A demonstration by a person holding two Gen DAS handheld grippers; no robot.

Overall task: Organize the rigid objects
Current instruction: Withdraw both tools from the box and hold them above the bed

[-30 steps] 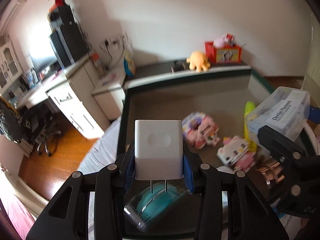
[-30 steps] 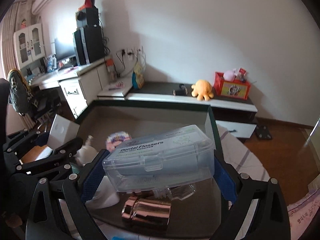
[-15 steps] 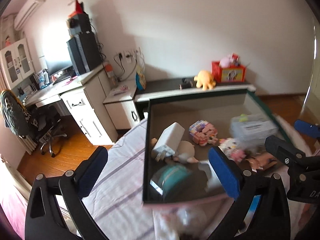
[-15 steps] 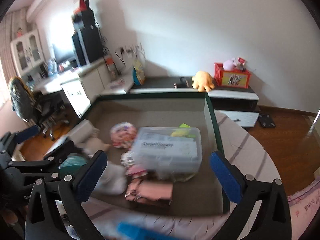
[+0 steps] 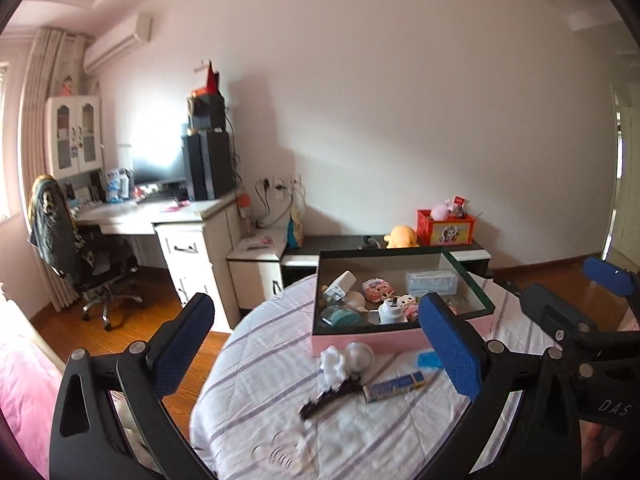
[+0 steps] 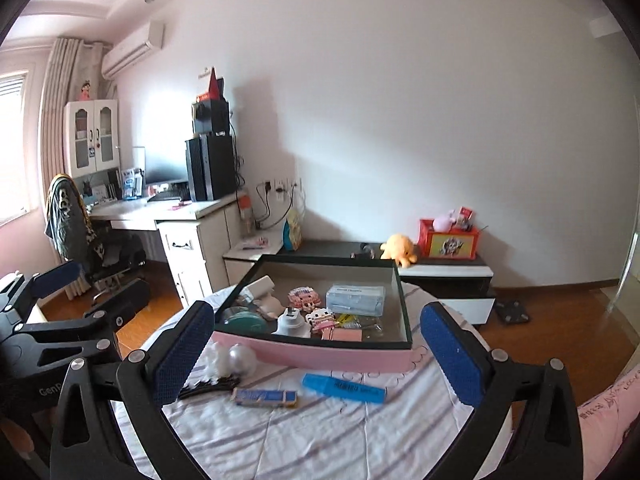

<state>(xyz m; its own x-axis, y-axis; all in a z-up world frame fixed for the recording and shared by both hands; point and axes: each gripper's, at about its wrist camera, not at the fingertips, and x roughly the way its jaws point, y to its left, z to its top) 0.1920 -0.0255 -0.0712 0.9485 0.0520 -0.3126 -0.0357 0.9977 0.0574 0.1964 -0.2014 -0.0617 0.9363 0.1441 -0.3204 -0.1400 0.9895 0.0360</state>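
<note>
A pink box (image 5: 360,342) (image 6: 320,354) with a dark green rim stands on the striped bed cover. Inside lie the white charger (image 5: 342,282) (image 6: 260,285), the clear floss box (image 5: 431,282) (image 6: 355,299), a teal case (image 5: 340,316), a white plug adapter (image 6: 294,322) and small pink toys. My left gripper (image 5: 320,344) is open and empty, well back from the box. My right gripper (image 6: 316,350) is open and empty too. In front of the box lie a blue highlighter (image 6: 344,388), a small flat pack (image 6: 266,397), a black comb (image 5: 330,394) and a silver ball (image 6: 242,360).
The bed cover (image 6: 320,440) ends at a rounded edge on the left, above a wooden floor (image 5: 100,340). A desk with an office chair (image 5: 80,264) stands far left. A low cabinet (image 6: 440,276) with a yellow plush and red box stands behind the pink box.
Both grippers opened and dropped the charger and the floss box into the pink box, then pulled back and up. The box now sits much farther away.
</note>
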